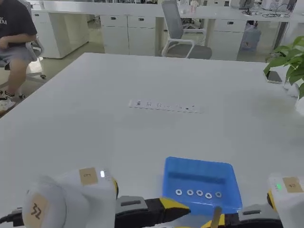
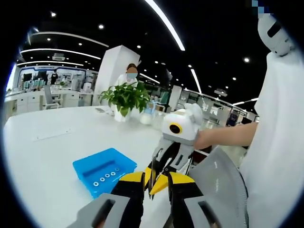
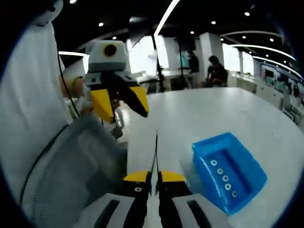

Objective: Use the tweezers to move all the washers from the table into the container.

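Note:
A blue container (image 1: 199, 166) stands near the front of the white table with several washers (image 1: 199, 193) in a row inside it. It also lies left of my left gripper (image 2: 155, 179) as the container (image 2: 95, 164) with washers (image 2: 107, 175), and right of my right gripper (image 3: 155, 179) as the container (image 3: 247, 166) with washers (image 3: 223, 173). The right gripper is shut on thin dark tweezers (image 3: 156, 152) that point forward. The left jaws sit together, holding nothing. In the head view the left gripper (image 1: 183, 208) and the right gripper (image 1: 223, 219) point at each other just before the container.
A socket strip (image 1: 164, 106) is set flat in the table's middle. A potted plant (image 1: 289, 61) stands at the right edge. An office chair (image 1: 183, 33) and a seated person (image 1: 14, 33) are beyond the table. The person's white sleeve (image 3: 28, 95) is close behind both grippers.

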Available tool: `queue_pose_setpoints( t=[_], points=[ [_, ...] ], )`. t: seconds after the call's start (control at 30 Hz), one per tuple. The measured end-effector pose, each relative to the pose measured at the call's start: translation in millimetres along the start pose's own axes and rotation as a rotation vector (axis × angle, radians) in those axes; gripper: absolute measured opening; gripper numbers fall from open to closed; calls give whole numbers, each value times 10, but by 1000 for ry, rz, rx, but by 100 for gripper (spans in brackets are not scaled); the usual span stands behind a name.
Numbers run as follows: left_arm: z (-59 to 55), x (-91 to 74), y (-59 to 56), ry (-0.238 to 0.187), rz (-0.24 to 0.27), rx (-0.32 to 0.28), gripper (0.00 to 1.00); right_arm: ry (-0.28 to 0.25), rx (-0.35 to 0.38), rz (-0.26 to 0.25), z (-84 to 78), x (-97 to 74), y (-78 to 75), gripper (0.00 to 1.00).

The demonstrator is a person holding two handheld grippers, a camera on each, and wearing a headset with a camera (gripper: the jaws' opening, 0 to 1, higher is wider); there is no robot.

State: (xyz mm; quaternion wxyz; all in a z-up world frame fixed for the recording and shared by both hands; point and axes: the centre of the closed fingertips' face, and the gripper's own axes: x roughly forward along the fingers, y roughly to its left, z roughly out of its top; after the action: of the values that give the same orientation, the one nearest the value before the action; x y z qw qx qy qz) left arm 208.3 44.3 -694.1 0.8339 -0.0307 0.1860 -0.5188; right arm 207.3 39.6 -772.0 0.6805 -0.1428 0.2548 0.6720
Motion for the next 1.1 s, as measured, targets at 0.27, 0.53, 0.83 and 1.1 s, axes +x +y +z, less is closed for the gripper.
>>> queue_pose_setpoints(
  t=[0.27, 0.53, 0.83, 1.1],
  points=[
    [-83, 118, -159, 81, -110, 55, 13, 106, -123, 66, -113, 34, 216, 4],
    [-157, 213, -292, 146, -186, 94, 7, 184, -202, 64, -201, 26, 215, 4],
    [-306, 300, -283, 238, -179, 185, 0, 251, -271, 53, -326, 38, 235, 4],
    [-475, 319, -219, 362, -162, 387, 0, 288, -312, -26, -455, 40, 92, 4]
  ],
)
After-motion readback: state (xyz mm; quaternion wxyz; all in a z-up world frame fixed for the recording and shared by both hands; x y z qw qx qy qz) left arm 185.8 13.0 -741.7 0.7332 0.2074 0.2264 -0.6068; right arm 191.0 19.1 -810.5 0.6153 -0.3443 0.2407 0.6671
